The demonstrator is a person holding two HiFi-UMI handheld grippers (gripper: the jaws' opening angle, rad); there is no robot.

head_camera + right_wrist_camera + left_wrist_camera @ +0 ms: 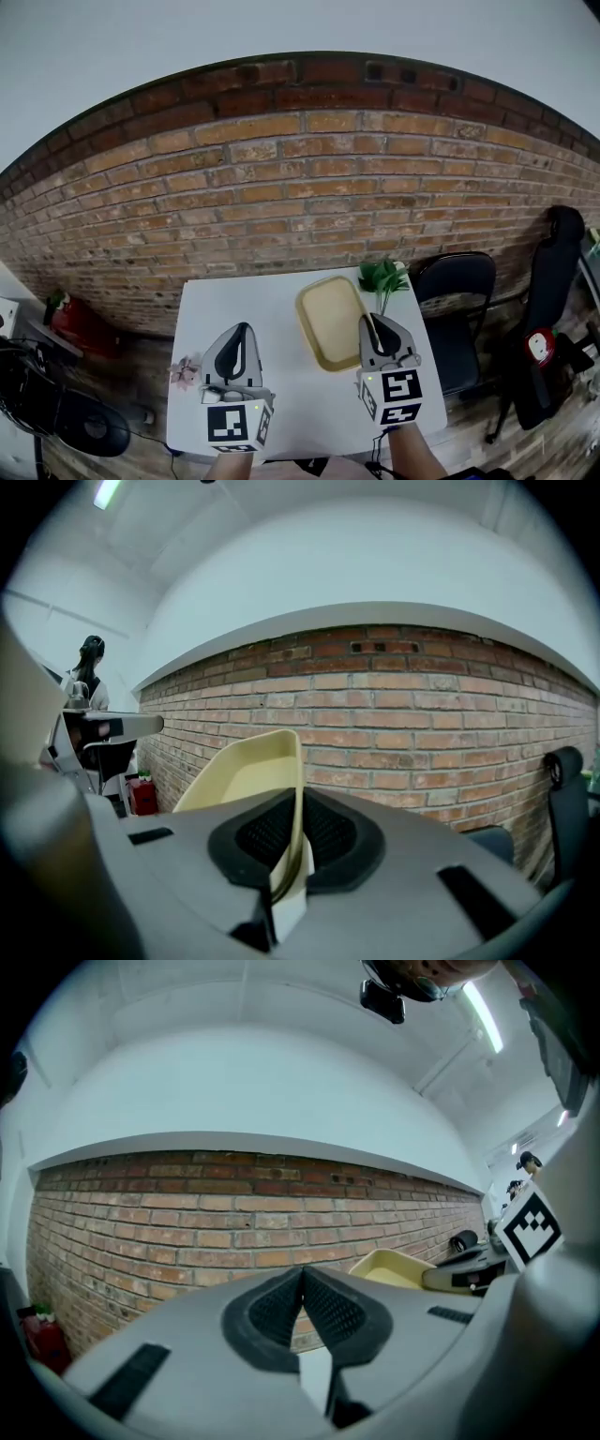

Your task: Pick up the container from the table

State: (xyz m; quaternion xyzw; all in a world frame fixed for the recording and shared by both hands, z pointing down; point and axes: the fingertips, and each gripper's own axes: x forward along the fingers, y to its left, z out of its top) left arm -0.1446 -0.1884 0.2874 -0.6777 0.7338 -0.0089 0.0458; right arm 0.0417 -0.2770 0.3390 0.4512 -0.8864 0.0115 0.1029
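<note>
The container is a pale yellow shallow tray [331,322], held up above the white table [281,394] with one side higher. My right gripper [372,320] is shut on the tray's right rim; in the right gripper view the thin yellow wall [292,799] runs between its black pads. My left gripper [242,329] hangs above the table's left half, well left of the tray, shut with nothing in it. In the left gripper view its pads [323,1309] meet and the tray [394,1267] shows to the right.
A small green plant [382,277] stands at the table's back right corner, close behind my right gripper. A pinkish flower piece [186,371] lies at the table's left edge. A black chair [455,319] stands right of the table. A brick wall [281,187] is behind.
</note>
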